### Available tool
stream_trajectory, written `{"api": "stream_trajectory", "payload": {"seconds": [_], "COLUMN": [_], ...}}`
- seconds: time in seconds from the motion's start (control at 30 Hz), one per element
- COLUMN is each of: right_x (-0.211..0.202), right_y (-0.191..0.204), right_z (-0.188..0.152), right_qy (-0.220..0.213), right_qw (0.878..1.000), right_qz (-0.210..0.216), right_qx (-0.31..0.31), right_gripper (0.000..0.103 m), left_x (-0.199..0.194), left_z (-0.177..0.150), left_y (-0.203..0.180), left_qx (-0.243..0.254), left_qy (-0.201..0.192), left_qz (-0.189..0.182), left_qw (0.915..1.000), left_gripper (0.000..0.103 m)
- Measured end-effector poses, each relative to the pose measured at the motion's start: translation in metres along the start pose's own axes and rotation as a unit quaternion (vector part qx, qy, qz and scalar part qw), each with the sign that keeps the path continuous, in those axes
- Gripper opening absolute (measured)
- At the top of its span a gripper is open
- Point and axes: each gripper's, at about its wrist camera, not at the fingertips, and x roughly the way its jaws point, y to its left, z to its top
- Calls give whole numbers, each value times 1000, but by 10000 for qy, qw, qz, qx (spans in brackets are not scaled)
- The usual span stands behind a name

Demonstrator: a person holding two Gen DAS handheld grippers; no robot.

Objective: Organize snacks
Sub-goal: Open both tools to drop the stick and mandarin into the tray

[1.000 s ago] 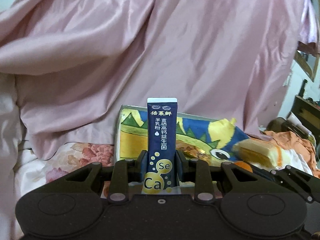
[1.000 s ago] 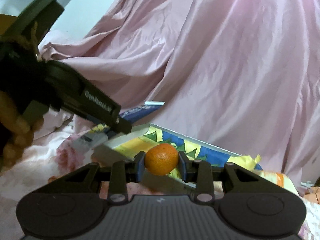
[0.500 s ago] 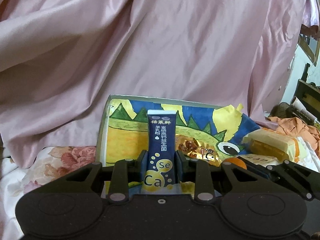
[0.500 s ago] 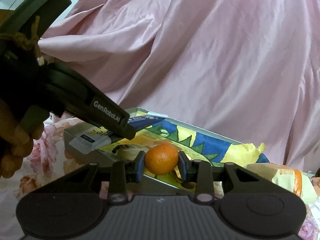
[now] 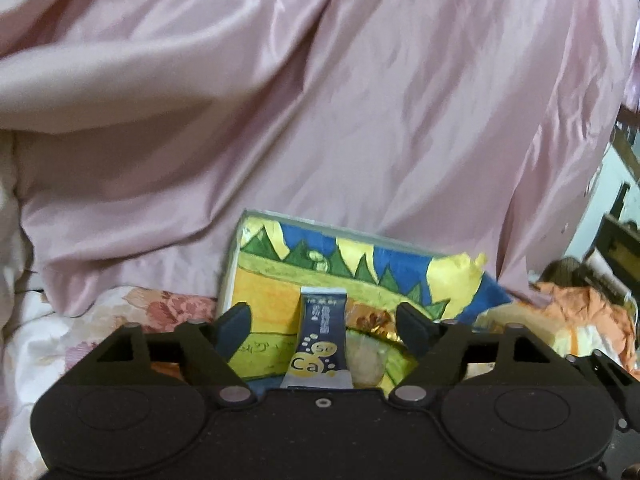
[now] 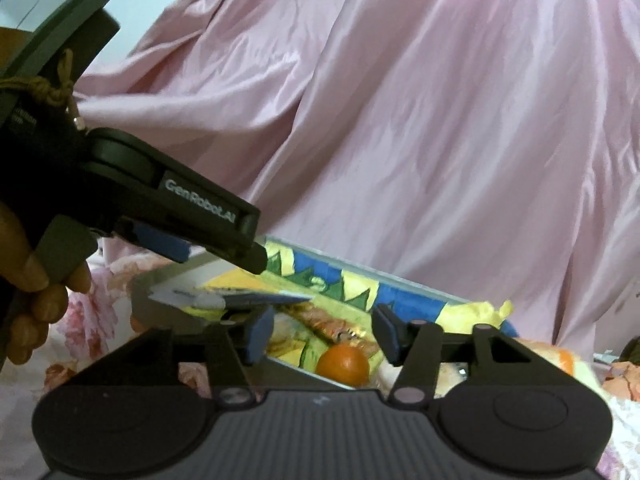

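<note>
A shallow box (image 5: 340, 236) with a yellow, blue and green dinosaur print lies on the bed. A dark blue stick packet (image 5: 322, 340) marked "Ca" lies flat in it. My left gripper (image 5: 324, 322) stands over the packet, jaws opening wide, pads clear of it. In the right wrist view the box (image 6: 400, 282) holds a small orange (image 6: 343, 364) beside a gold wrapper (image 6: 332, 326). My right gripper (image 6: 323, 334) hovers just above the orange, jaws opening, pads not touching it. The left gripper (image 6: 220, 254) reaches in from the left above the packet (image 6: 224, 299).
A pink satin sheet (image 5: 320, 100) hangs close behind the box. Floral bedding (image 5: 132, 312) spreads to the left. A yellow-wrapped cake pack (image 6: 560, 356) lies right of the box. A person's hand (image 6: 28, 292) grips the left tool. Orange cloth (image 5: 580, 308) sits far right.
Both grippers have opened. The stick packet left the left pads and now lies flat in the box. The orange dropped from the right pads into the box.
</note>
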Motion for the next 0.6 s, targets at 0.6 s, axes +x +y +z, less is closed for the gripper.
{"api": "stream_trajectory", "payload": {"seconds": [0.6], "right_x": [-117], "right_y": [-49], "right_z": [19], "right_qy": [-636], "right_qw": [9964], "right_qz": [-367], "right_qx": [433], "right_gripper": [103], "left_x": [-114], "left_z": [-12], "left_y": [-39], "left_qx": [121], "left_qy": [-763], "left_qz": [71], "left_qw": [9970], "left_gripper": [102]}}
